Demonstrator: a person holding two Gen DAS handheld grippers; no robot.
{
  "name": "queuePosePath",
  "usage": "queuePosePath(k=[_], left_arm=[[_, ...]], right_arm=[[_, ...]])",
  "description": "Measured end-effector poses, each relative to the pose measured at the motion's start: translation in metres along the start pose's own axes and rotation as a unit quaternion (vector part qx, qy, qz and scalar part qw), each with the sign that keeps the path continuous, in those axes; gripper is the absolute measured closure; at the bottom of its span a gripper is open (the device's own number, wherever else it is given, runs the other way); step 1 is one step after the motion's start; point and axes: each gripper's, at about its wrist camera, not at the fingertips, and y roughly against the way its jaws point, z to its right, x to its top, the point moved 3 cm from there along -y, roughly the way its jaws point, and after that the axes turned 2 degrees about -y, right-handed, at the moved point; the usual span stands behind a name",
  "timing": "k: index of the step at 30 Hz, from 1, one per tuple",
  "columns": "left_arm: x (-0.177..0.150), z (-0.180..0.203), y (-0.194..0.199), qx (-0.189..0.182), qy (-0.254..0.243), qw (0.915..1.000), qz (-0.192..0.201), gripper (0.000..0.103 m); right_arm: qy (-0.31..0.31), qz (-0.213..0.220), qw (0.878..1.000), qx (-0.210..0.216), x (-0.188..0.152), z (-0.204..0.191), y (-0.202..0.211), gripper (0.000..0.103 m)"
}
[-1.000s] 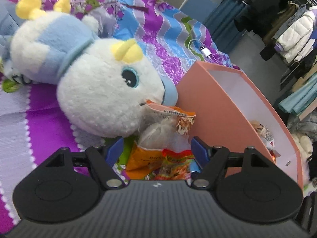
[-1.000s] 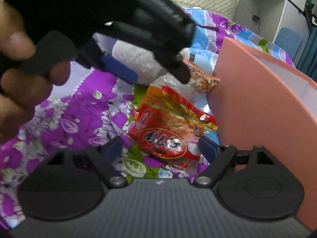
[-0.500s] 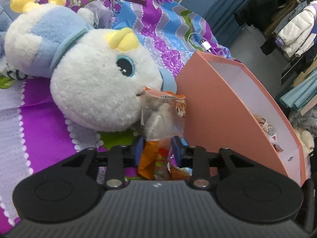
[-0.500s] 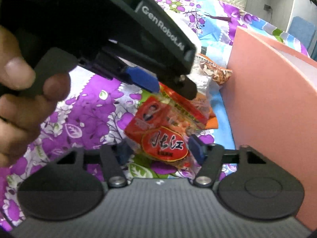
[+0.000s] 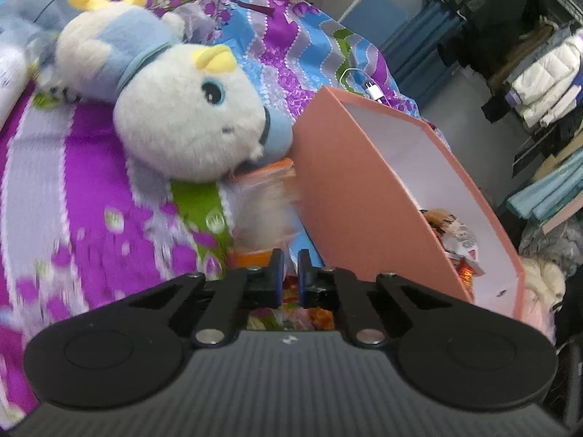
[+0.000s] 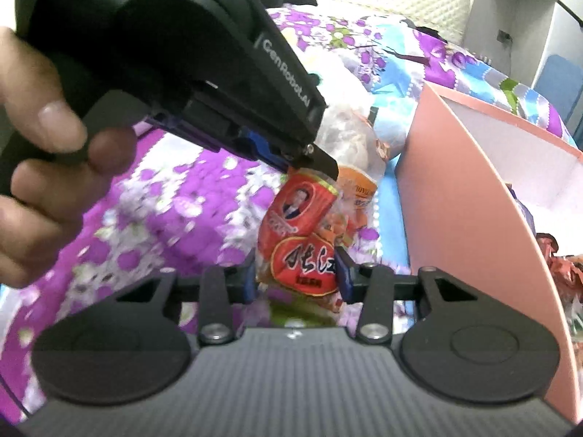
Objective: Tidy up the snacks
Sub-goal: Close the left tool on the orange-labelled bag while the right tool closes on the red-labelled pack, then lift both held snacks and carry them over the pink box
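Both claws point steeply down at the bedspread [image 5: 91, 196], and both have just been closing. The left claw [image 5: 289, 273] has its blue pads almost together, clenched on the edge of a snack packet; the right wrist view shows the left claw [image 6: 313, 164] from the side, its tips pinching the top of the red snack packet [image 6: 302, 218], with a clear packet with an orange band [image 6: 359, 167] touching it behind. A hand [image 6: 43, 167] wraps the left claw's black handle at 9 o'clock in that view. The right claw [image 6: 297, 273] has its pads pressed on either side of the same red snack packet's lower end, grasping it, so the packet hangs between the two claws above the bedspread. In the left wrist view the clear packet [image 5: 266, 204] is a blur at the centre, just beside the near wall of the pink box [image 5: 357, 196]. The box stands at 3 o'clock of both claws, its top open and its inside white, with a few wrapped snacks [image 5: 457, 240] lying at its near end. Its upper rim runs from 12 toward 4 o'clock in the left view, with open room above it. A white and blue plush toy [image 5: 175, 123] lies at 11 o'clock, its snout against the box's far corner and touching the clear packet. A white charger cable [image 5: 371, 89] lies on the bedspread beyond the box, and hanging clothes [image 5: 539, 73] fill the 2 o'clock corner.
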Motion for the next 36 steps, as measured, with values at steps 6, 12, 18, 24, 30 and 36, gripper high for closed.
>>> queuePosePath(k=[6,12,18,24,30,36], left_arm=[[-0.045,0.02,0.038,0.006,0.026,0.9996,0.009,0.095],[-0.084,0.037,0.063,0.015,0.035,0.9992,0.008,0.095],[-0.082,0.045,0.065,0.042,0.011,0.9991,-0.002,0.057],[-0.045,0.043,0.049,0.102,-0.057,0.9931,0.005,0.029],[-0.008,0.04,0.0,0.203,-0.195,0.9591,-0.022,0.02],[0.016,0.033,-0.043,0.21,-0.28,0.935,-0.056,0.018]], right_arm=[[0.021,-0.002,0.999,0.027,-0.025,-0.016,0.039,0.061],[0.041,-0.001,0.998,0.037,-0.051,-0.028,0.074,0.062],[0.045,-0.003,0.999,0.025,-0.066,-0.021,0.088,0.063],[0.036,-0.006,0.999,0.018,-0.073,-0.011,0.09,0.064],[0.025,-0.008,0.999,0.027,-0.073,-0.006,0.087,0.064],[0.013,-0.013,0.999,0.042,-0.071,-0.007,0.084,0.064]])
